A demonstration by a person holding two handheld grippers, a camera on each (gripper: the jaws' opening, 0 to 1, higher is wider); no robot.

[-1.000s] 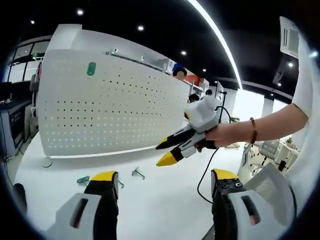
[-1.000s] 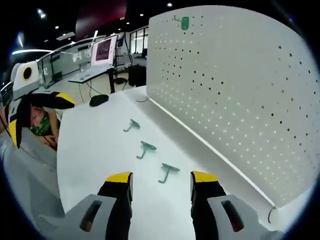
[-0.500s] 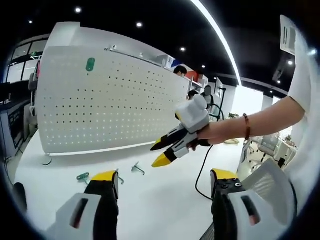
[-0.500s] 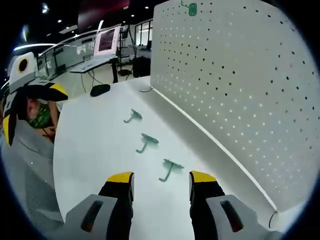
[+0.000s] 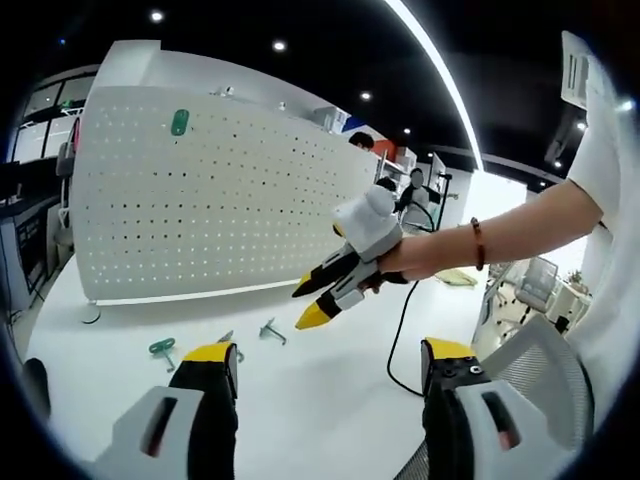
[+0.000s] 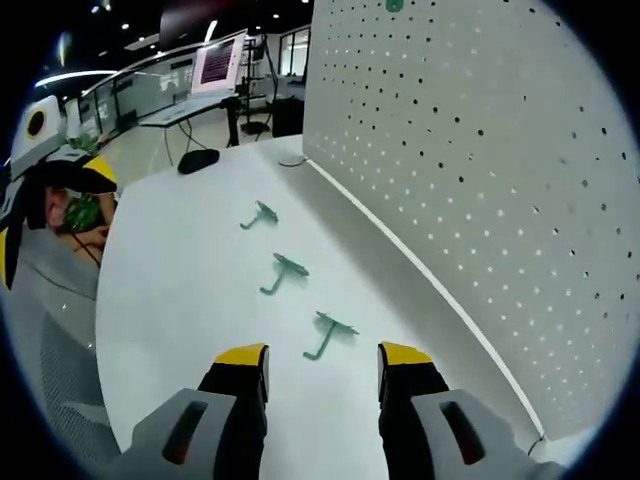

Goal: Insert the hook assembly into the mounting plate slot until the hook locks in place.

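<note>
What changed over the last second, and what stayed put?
The right claw has dropped toward the table, nearing the closest green hook. Both claws remain open and empty. The three hooks and the perforated mounting plate haven't moved.

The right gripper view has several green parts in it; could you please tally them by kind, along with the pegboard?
Loose green hooks on the table: 3
Green piece mounted high on the pegboard: 1
White pegboard: 1
Total: 5

White table (image 6: pixel 180 290) — black cable (image 5: pixel 398 345), distant monitor (image 6: pixel 220 62).
</note>
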